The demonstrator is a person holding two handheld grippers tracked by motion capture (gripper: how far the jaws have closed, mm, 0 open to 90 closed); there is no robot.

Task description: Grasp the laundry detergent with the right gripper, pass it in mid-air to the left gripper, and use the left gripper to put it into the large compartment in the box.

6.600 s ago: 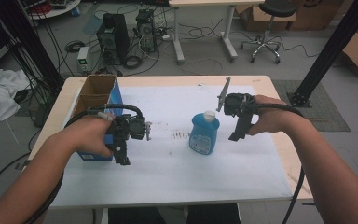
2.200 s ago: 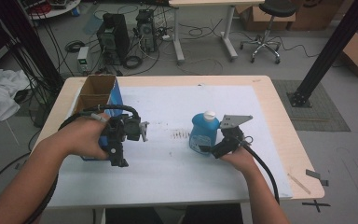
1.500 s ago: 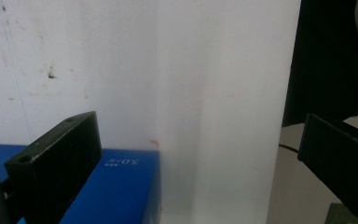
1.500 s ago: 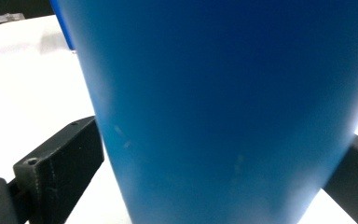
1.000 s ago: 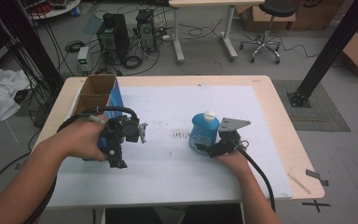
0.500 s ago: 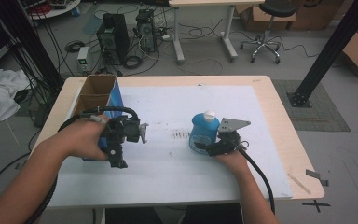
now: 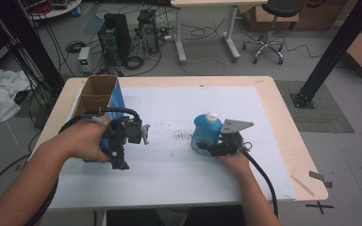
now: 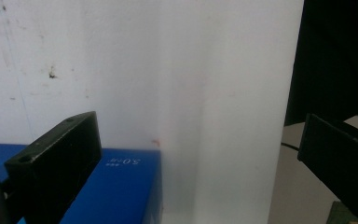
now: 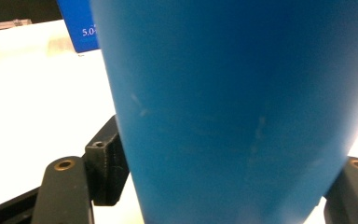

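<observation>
- Right tongs (image 7: 206, 149), lower centre-right of the high view: jaws have just been closing, with the blue bottle (image 7: 206, 132) between them. In the right gripper view the bottle's blue wall (image 9: 233, 107) runs from the top edge almost to the bottom, and a black jaw stands hard against each flank.
- Judgement: pads now look seated on the lower body of the bottle, so I record a grip. Contact on the far side is at the frame edge and less sure.
- Compared with the high view a second ago, the right hand (image 7: 233, 160) sits in the same spot; only the jaw gap has changed. Further back the same hand was in the upper right of the counter (image 7: 273, 117), away from the bottle.
- Bottle stands upright, white cap (image 7: 211, 116) on, on the white sheet (image 7: 169, 113), right of centre in the high view. No tilt, no lift yet.
- Left tongs (image 7: 143, 134), centre-left of the high view: jaws wide apart, nothing between them. The left gripper view shows bare white sheet in the gap and a corner of the blue box (image 8: 116, 186) at lower left.
- Blue box (image 7: 101, 106) with open cardboard flaps, upper left of the counter, just beside the left hand (image 7: 82, 141).
- Meaning: grasp step appears complete; bottle is likely ready to lift. Risk: low grip on a tall, smooth body could let it tip.
</observation>
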